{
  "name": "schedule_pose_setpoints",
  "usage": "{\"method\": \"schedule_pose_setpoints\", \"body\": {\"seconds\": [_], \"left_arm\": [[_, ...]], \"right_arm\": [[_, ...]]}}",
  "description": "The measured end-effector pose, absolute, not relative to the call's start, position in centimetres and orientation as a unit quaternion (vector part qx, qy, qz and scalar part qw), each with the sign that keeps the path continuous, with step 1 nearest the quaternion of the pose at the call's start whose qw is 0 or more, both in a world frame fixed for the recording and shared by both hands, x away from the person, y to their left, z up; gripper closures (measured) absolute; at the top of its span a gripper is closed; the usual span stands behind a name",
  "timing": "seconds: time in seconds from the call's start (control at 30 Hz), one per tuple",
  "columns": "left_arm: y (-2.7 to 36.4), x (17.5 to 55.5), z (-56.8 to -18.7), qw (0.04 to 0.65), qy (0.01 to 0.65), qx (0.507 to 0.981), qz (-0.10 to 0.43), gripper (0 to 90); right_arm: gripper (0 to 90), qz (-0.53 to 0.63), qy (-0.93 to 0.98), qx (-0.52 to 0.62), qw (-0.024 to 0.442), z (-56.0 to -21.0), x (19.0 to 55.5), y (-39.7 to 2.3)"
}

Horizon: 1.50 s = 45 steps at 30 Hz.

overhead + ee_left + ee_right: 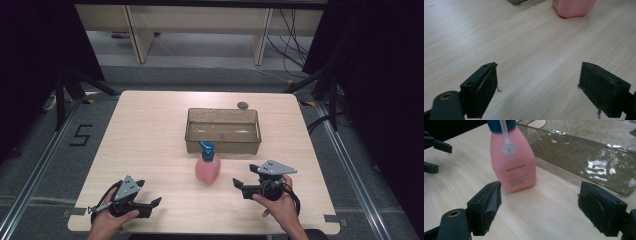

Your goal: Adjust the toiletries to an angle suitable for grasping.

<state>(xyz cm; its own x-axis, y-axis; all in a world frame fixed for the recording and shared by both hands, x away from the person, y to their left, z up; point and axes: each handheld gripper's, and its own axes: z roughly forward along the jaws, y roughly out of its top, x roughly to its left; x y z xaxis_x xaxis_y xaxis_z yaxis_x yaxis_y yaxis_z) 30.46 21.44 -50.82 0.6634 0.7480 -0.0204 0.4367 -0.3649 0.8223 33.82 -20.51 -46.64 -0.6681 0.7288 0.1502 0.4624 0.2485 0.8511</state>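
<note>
A pink bottle (207,168) with a blue pump top stands upright on the wooden table (150,135), just in front of a clear rectangular bin (223,131). My right gripper (245,181) is open to the bottle's right, jaws pointing left toward it, nothing between them. In the right gripper view the bottle (512,162) stands a little beyond the open jaws (539,207), with the bin's wall (586,162) behind. My left gripper (150,197) is open near the table's front left corner. Its own view has the spread jaws (537,85) over bare wood and the bottle's base (574,7) farther off.
A small dark round object (243,105) lies on the table behind the bin. Black curtains and stands flank the table. The floor to the left bears a taped "5" (81,135). Wooden furniture legs and cables stand at the back.
</note>
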Motion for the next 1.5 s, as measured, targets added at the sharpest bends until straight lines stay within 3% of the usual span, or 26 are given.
{"method": "schedule_pose_setpoints", "body": {"seconds": [0.23, 0.47, 0.67, 0.8, 1.5], "left_arm": [[21.6, 30.5, -50.8, 0.424, 0.366, 0.808, 0.185, 14.8], [21.6, 30.6, -50.8, 0.424, 0.368, 0.806, 0.187, 14.8], [21.5, 30.7, -51.0, 0.427, 0.370, 0.805, 0.182, 14.8], [21.5, 30.7, -50.9, 0.427, 0.370, 0.804, 0.181, 14.9], [21.5, 30.7, -51.0, 0.428, 0.371, 0.804, 0.182, 14.8]], "right_arm": [[19.5, 0.476, 0.784, 0.366, 0.155, -46.5, 34.2, -20.4], [19.2, 0.486, 0.780, 0.371, 0.133, -46.4, 34.2, -19.8], [19.2, 0.485, 0.783, 0.359, 0.149, -46.2, 34.4, -19.7], [19.0, 0.492, 0.778, 0.368, 0.130, -46.2, 34.5, -19.2], [17.4, 0.496, 0.784, 0.351, 0.127, -46.1, 35.4, -17.6]]}}
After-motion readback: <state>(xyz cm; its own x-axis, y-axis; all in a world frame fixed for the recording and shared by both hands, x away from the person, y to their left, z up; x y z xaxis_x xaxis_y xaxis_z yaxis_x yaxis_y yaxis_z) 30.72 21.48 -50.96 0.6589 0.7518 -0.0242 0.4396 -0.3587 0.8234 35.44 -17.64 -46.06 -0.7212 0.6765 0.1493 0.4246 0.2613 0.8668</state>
